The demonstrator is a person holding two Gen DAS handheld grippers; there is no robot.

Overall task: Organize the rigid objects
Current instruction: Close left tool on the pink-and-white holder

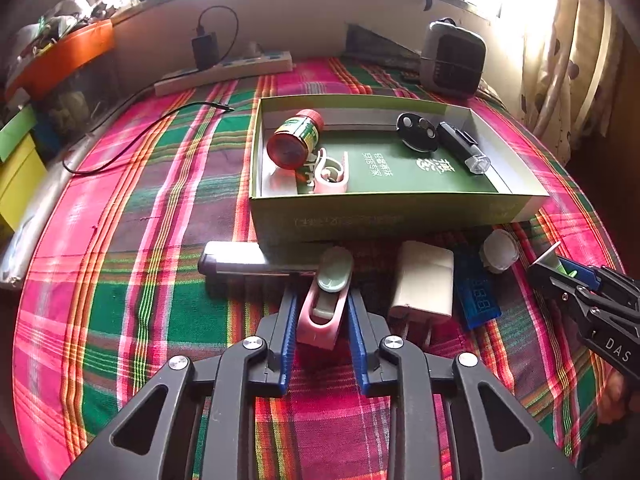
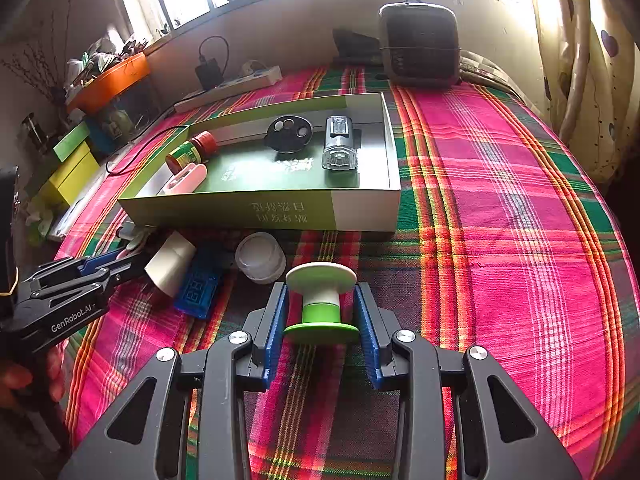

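Plaid cloth covers the bed. Between the left gripper (image 1: 322, 312) jaws, closed onto it, sits a pink clip (image 1: 322, 308), light and stiff, likely slick, best held across its flat sides. The right gripper (image 2: 321, 312) pinches a green-and-white spool (image 2: 321, 300) at its flanges; the narrow waist may seat better. Just ahead of both lies the green box (image 1: 400, 210), partly filled.

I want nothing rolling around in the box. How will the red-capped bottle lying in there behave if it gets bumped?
The red-capped bottle lies on its side in the green box, so its round body will probably roll. It looks like rigid plastic, likely light. The pink clip beside it may stop it.
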